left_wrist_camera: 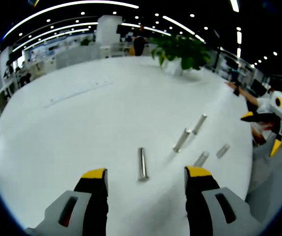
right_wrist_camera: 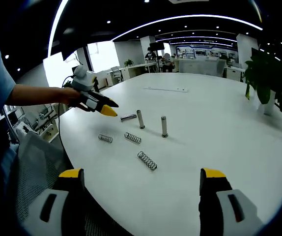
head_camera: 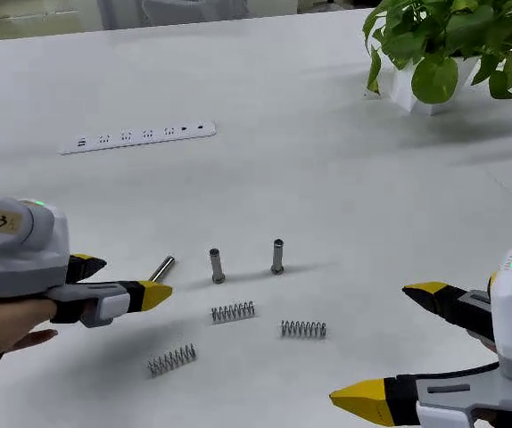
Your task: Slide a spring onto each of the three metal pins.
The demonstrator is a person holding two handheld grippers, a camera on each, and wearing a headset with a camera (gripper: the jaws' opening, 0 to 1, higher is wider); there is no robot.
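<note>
Springs (head_camera: 233,311) lie flat on the counter (head_camera: 327,178), three in a loose row nearer you than the pins, their lengths running roughly crosswise. Two pins (head_camera: 216,266) stand upright; the third pin (head_camera: 161,267) lies on its side just ahead of your left gripper (head_camera: 136,278). Your left gripper view looks along that pin's length, between fingers (left_wrist_camera: 94,173) spread wide and holding nothing. Your right gripper (head_camera: 374,343) is equally wide and empty, and its view catches the left gripper side-on.
</note>
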